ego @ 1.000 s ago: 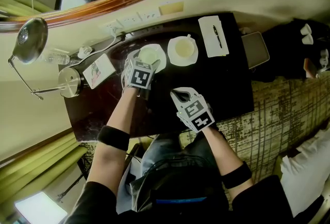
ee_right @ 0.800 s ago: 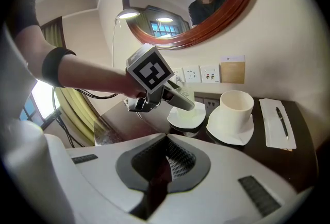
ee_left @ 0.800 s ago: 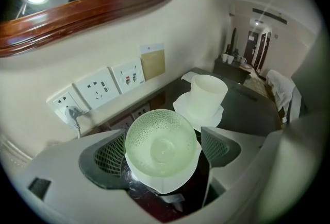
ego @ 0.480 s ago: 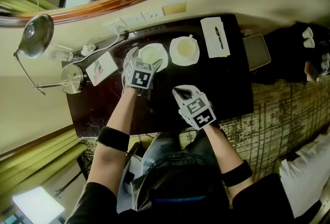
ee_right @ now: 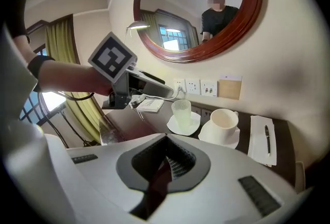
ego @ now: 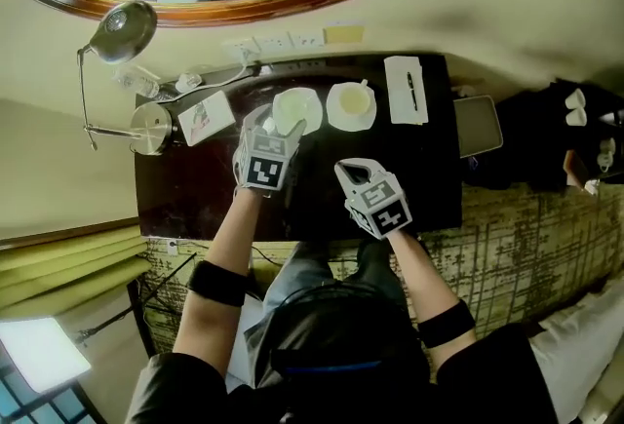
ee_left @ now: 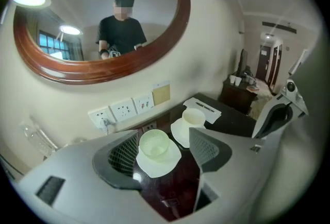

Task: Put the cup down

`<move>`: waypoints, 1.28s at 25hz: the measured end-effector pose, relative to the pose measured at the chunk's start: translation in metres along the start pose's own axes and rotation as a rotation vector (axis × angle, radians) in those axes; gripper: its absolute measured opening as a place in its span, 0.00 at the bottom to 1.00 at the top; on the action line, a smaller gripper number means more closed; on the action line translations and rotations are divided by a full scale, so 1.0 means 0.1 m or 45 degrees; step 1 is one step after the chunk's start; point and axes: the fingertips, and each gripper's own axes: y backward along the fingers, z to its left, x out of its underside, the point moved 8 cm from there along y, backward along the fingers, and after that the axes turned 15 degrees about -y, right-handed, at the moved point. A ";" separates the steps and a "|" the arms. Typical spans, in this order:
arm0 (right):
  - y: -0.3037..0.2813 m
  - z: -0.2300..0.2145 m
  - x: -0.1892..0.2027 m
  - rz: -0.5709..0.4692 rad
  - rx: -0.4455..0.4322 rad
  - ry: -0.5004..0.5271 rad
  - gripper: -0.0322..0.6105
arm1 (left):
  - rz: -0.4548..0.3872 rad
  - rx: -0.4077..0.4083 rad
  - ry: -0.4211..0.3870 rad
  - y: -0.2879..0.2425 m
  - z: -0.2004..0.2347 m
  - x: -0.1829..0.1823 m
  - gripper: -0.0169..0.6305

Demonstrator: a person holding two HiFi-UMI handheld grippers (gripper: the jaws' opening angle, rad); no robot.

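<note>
The pale green ribbed glass cup (ee_left: 154,144) stands on its round white saucer (ee_left: 157,167) as it did a second ago, between the left tool's (ee_left: 163,136) closing jaws, untouched. The right tool (ee_right: 166,141) stays clenched, empty, short of that saucer.

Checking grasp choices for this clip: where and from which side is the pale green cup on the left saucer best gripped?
Grip the cup by its side wall, about midway up, coming in level from the front edge of the desk. It stands upright, is round and has no handle, and its saucer blocks a lower hold.
</note>
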 end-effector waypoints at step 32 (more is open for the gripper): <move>1.27 -0.76 0.29 -0.196 0.244 -0.117 0.05 | -0.101 -0.154 0.446 1.35 -0.97 0.58 0.03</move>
